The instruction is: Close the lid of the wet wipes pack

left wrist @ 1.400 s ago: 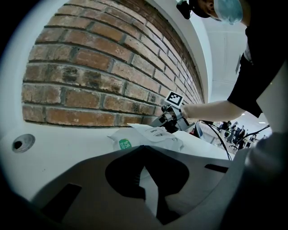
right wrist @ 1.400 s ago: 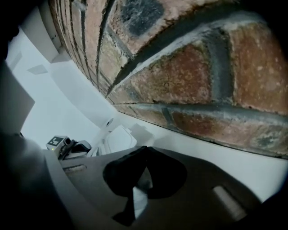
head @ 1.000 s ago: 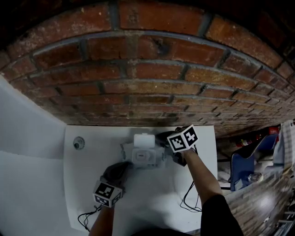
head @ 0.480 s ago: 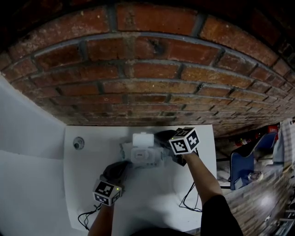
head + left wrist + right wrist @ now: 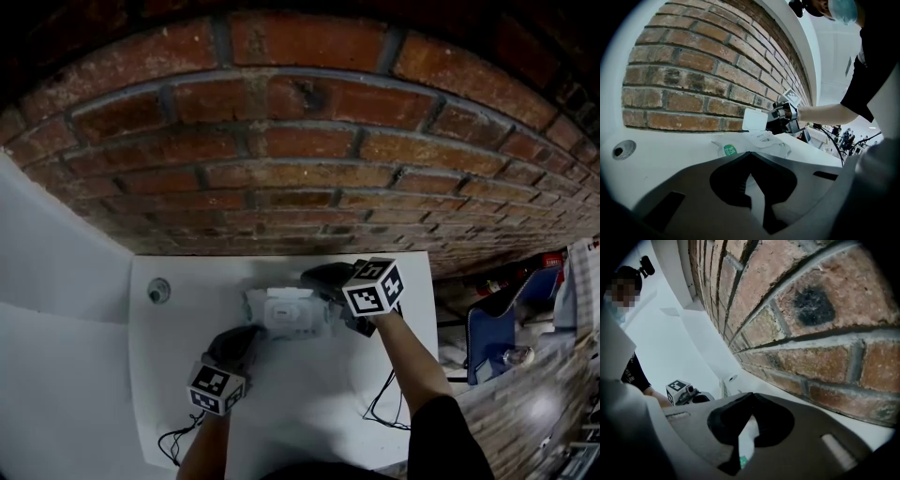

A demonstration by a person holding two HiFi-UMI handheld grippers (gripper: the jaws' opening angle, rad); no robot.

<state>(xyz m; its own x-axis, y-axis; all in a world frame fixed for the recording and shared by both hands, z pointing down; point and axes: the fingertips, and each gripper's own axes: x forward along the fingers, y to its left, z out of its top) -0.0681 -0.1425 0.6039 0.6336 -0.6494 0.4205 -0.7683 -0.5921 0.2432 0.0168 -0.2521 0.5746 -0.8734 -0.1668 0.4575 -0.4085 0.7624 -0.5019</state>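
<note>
My left hand-held gripper (image 5: 750, 153), jaws closed and empty, sits over the bench (image 5: 309, 394) just short of the wet wipes pack (image 5: 764, 140); its lid (image 5: 754, 119) stands raised, my right hand-held gripper (image 5: 314, 277), jaws closed, just behind, near the brick wall (image 5: 281, 169)

Your right hand-held gripper (image 5: 750, 397) fills the foreground, jaw tips closed together, the white wet wipes pack (image 5: 746, 437) showing through the gap beneath. A brick wall (image 5: 811, 333) rises alongside; your left hand-held gripper (image 5: 703, 398) sits beyond.
</note>
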